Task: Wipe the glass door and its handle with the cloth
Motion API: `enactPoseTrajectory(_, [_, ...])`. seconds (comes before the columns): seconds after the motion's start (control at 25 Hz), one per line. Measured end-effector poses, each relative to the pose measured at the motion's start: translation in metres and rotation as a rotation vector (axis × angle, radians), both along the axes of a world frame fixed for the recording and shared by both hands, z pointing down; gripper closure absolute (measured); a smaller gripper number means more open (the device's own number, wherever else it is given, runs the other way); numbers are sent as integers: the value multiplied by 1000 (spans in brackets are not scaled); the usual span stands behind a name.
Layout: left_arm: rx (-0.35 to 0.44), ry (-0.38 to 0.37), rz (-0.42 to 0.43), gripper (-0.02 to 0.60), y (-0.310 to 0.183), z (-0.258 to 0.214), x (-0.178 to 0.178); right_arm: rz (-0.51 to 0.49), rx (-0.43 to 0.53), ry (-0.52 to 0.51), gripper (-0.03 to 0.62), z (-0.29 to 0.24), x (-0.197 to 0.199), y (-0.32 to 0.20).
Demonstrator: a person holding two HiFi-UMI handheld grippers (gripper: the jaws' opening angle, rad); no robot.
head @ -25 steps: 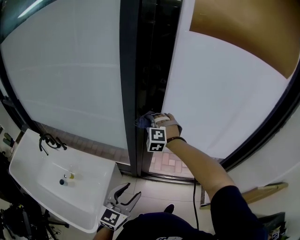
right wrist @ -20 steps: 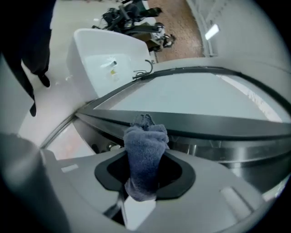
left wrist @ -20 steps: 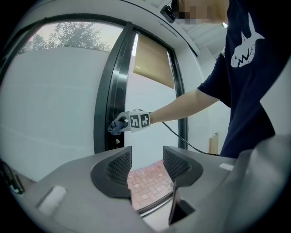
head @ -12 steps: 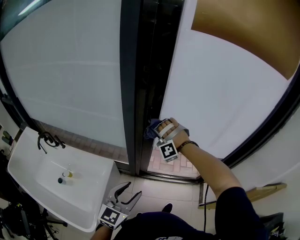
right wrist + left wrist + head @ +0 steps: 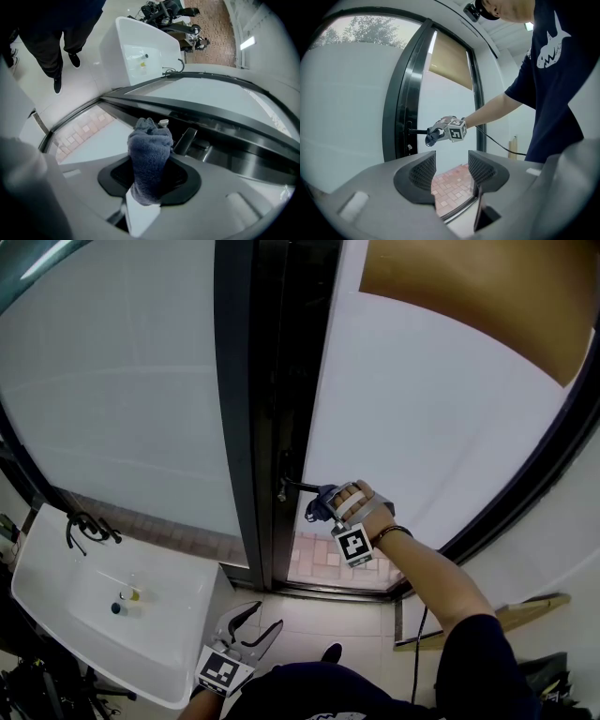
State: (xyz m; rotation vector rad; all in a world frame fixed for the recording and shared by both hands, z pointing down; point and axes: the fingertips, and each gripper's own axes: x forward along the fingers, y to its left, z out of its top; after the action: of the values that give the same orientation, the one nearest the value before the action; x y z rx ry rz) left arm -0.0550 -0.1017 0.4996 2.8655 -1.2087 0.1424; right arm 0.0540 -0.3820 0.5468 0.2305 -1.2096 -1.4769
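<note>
The frosted glass door [image 5: 422, 427] hangs in a dark frame [image 5: 272, 409]. Its black lever handle [image 5: 296, 487] sticks out from the door's edge. My right gripper [image 5: 328, 507] is shut on a bunched blue-grey cloth [image 5: 319, 505], which sits at the lever's free end. In the right gripper view the cloth [image 5: 150, 154] stands up between the jaws, with the handle [image 5: 186, 139] just beyond it. My left gripper [image 5: 248, 629] hangs low near the person's body, open and empty. The left gripper view shows the cloth [image 5: 431, 137] against the handle [image 5: 417, 131] from the side.
A white sink [image 5: 56, 615] with a black tap [image 5: 86, 524] stands at the lower left. A fixed frosted pane [image 5: 112, 399] fills the left. A brown blind [image 5: 487, 296] covers the door's top. A wooden board [image 5: 525, 610] and a cable [image 5: 417, 634] lie on the floor at the right.
My right gripper has carried the cloth down and to the right, away from the door's edge. The lever, hidden behind the cloth before, now shows. The left gripper has stayed put.
</note>
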Motion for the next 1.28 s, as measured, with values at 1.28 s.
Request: enactPoseTrajectory(1.28, [-63,-36,-104,371,5,20,-32,750,-1089,-1882,454,-1,-89,-69])
